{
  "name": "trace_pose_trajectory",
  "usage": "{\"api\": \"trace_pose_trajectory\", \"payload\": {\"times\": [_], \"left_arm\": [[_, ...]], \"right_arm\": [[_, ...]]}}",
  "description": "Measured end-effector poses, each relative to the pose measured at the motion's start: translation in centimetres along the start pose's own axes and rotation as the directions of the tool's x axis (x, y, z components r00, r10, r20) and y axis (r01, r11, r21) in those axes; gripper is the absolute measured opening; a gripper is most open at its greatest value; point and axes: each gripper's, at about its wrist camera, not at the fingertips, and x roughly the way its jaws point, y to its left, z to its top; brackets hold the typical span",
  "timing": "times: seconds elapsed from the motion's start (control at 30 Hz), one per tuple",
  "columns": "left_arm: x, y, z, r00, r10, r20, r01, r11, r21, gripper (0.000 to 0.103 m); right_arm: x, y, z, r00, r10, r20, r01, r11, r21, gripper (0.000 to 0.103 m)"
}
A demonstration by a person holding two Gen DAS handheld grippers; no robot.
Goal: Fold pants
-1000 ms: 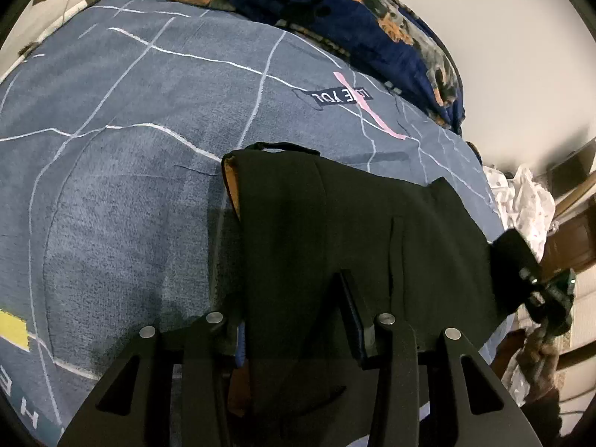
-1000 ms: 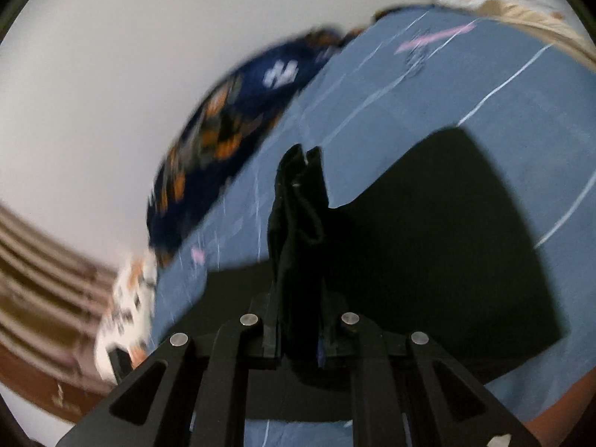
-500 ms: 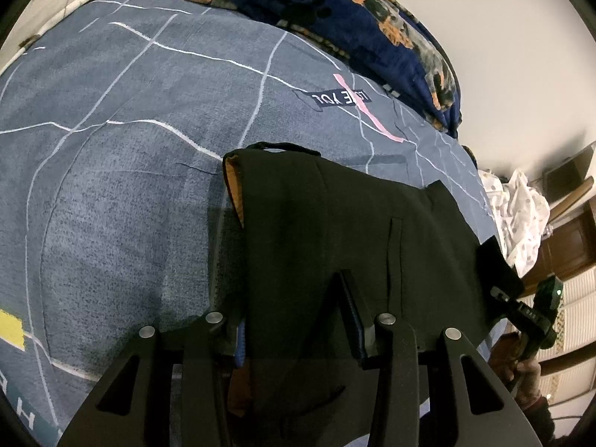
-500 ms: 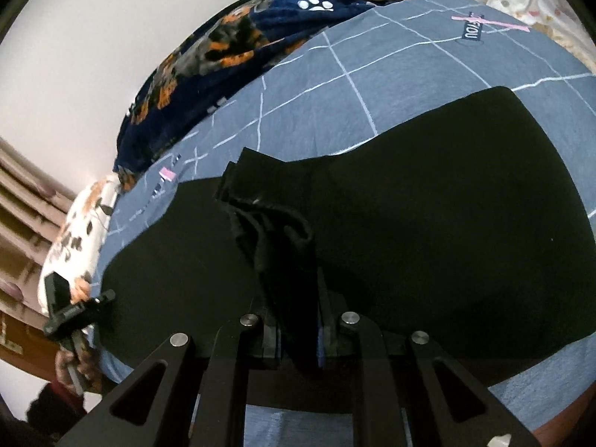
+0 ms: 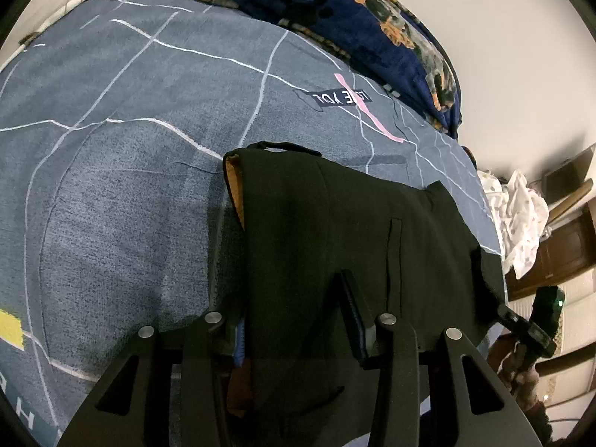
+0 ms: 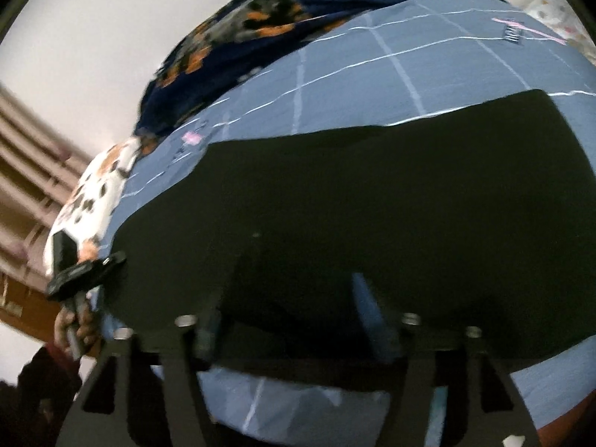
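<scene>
The pants [image 5: 335,231] are spread flat on the bed [image 5: 130,130], on its blue-grey cover with white lines. The left gripper [image 5: 294,309] is seen with its 2 fingers apart, the waist end of the black fabric lying between them, an orange lining shown at the edge. The right gripper [image 6: 290,316] is also held apart, nothing clamped, just above the black cloth. A dark blue patterned blanket [image 5: 372,22] is bunched along the far edge.

Left wrist camera sits low and close over the pants [image 5: 335,246], facing 12 o'clock along the bed [image 5: 123,156]. Right wrist camera faces back across them; the 2 views share both.
</scene>
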Motion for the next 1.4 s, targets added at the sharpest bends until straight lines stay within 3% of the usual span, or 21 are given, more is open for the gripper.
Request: {"api": "trace_pose_trajectory", "payload": {"times": [0.1, 0.2, 0.33, 0.6, 0.73, 0.83, 0.9, 0.93, 1.13, 1.4], "left_arm": [[0.0, 0.0, 0.0, 1.000, -0.002, 0.000, 0.002, 1.000, -0.001, 0.043], [0.0, 0.1, 0.0, 1.000, -0.003, 0.000, 0.003, 1.000, -0.001, 0.043], [0.0, 0.1, -0.1, 1.000, -0.006, 0.002, 0.006, 1.000, -0.004, 0.044], [-0.1, -0.2, -0.3, 1.000, -0.003, 0.005, 0.003, 1.000, 0.008, 0.046], [0.1, -0.3, -0.3, 1.000, -0.008, 0.000, 0.008, 1.000, 0.015, 0.047], [0.2, -0.2, -0.1, 1.000, -0.023, -0.004, 0.023, 1.000, 0.005, 0.050], [0.2, -0.2, 0.0, 1.000, -0.029, -0.005, 0.029, 1.000, -0.001, 0.053], [0.2, -0.2, 0.0, 1.000, -0.030, -0.005, 0.030, 1.000, -0.002, 0.053], [0.2, -0.3, 0.1, 1.000, -0.031, -0.004, 0.031, 1.000, 0.004, 0.055], [0.2, -0.1, 0.0, 0.999, -0.049, 0.005, 0.049, 0.999, -0.019, 0.056]], "right_arm": [[-1.4, -1.3, -0.1, 0.981, 0.192, 0.021, -0.193, 0.975, 0.107, 0.066], [-3.3, -3.6, 0.3, 0.952, 0.277, 0.133, -0.301, 0.928, 0.220, 0.066], [-4.0, -5.1, 1.7, 0.959, 0.220, 0.178, -0.262, 0.926, 0.272, 0.068], [0.5, -2.3, 2.4, 0.984, 0.153, 0.087, -0.167, 0.969, 0.182, 0.068], [1.6, -1.8, 1.2, 0.988, 0.150, 0.031, -0.153, 0.977, 0.150, 0.067], [0.1, -1.4, 0.6, 0.982, 0.183, 0.046, -0.188, 0.970, 0.151, 0.067], [-0.4, -2.2, -0.3, 0.960, 0.273, 0.056, -0.279, 0.929, 0.245, 0.067], [-0.6, -3.2, -1.4, 0.937, 0.338, 0.091, -0.349, 0.876, 0.334, 0.067], [-0.2, -6.3, -5.4, 0.914, 0.370, 0.165, -0.396, 0.730, 0.557, 0.066], [0.2, -5.8, -4.7, 0.935, 0.305, 0.179, -0.350, 0.730, 0.587, 0.067]]}}
